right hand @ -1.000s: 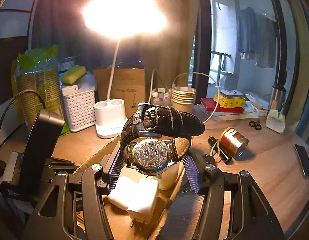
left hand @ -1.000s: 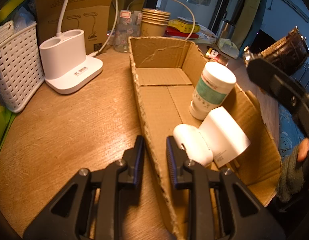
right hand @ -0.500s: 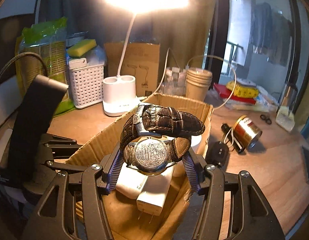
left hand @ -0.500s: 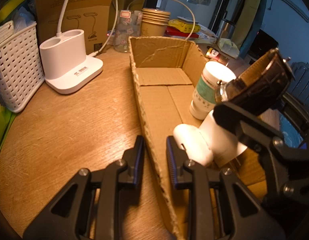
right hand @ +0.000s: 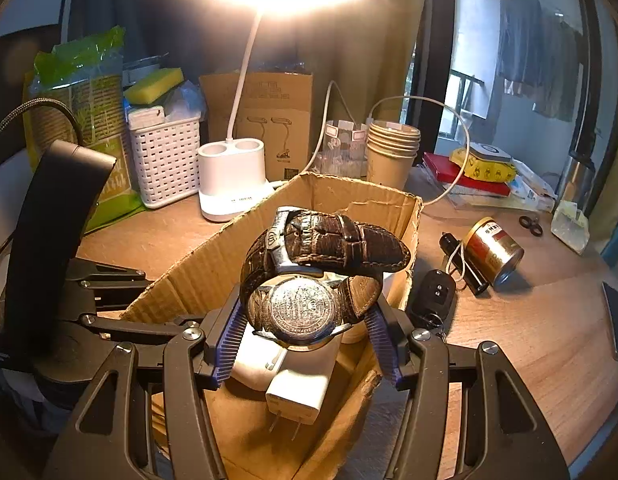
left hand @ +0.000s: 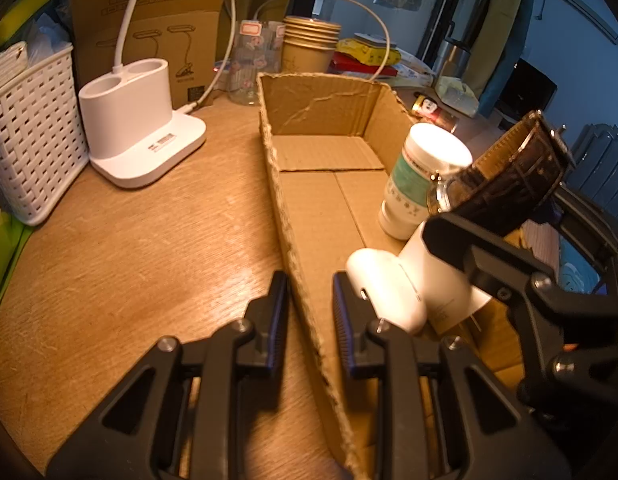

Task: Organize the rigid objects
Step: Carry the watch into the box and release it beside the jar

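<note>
My right gripper (right hand: 305, 338) is shut on a wristwatch (right hand: 309, 280) with a dark brown leather strap, its case back facing the camera. It hangs above the near end of an open cardboard box (right hand: 361, 196). The left wrist view shows the watch (left hand: 521, 176) at the right, over the box's right side. Inside the box stand a white bottle with a green label (left hand: 421, 184), a white earbud case (left hand: 385, 292) and a white charger (right hand: 297, 388). My left gripper (left hand: 308, 308) is shut on the box's near left wall (left hand: 285, 216).
On the wooden table left of the box are a white lamp base (left hand: 141, 136) and a white woven basket (left hand: 29, 148). Paper cups (left hand: 309, 48) stand behind. Right of the box lie a car key (right hand: 433, 296) and a gold can (right hand: 495, 250).
My right gripper has carried the watch in from the right to above the box and tipped downward. The left gripper and the box have not moved.
</note>
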`<state>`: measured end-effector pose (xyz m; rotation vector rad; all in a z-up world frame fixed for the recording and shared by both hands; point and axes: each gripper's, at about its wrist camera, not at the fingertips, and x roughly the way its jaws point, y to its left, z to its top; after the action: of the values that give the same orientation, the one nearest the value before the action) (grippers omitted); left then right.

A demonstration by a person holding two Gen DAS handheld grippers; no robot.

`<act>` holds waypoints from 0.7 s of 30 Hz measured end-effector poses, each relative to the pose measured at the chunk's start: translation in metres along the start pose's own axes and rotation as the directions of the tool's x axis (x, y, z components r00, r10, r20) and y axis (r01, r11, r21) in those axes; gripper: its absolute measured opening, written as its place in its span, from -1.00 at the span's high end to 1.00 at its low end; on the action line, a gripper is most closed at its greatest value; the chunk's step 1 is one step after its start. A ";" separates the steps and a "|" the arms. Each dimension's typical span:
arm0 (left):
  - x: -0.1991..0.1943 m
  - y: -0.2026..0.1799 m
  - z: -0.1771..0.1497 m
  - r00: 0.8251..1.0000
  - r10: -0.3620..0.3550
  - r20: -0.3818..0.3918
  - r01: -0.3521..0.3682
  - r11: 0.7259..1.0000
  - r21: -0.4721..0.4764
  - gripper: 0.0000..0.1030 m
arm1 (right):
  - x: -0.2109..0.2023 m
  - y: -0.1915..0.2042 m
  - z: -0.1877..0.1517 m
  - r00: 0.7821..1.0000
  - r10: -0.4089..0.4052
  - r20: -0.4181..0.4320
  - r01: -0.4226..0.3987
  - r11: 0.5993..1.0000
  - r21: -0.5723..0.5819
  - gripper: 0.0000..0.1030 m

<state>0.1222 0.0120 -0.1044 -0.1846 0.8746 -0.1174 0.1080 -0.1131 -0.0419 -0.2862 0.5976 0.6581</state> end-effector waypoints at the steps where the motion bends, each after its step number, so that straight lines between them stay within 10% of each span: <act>1: 0.000 0.000 0.000 1.000 0.000 0.000 0.000 1.000 0.000 0.53 | 0.000 0.000 0.000 1.000 -0.001 0.000 0.001 1.000 -0.002 -0.16; 21: 0.001 0.000 -0.001 1.000 0.000 0.000 0.000 1.000 0.000 0.52 | -0.010 -0.002 0.005 1.000 0.011 0.027 -0.011 1.000 -0.004 -0.49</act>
<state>0.1224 0.0114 -0.1054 -0.1850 0.8748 -0.1171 0.1054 -0.1177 -0.0320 -0.2780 0.5726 0.6730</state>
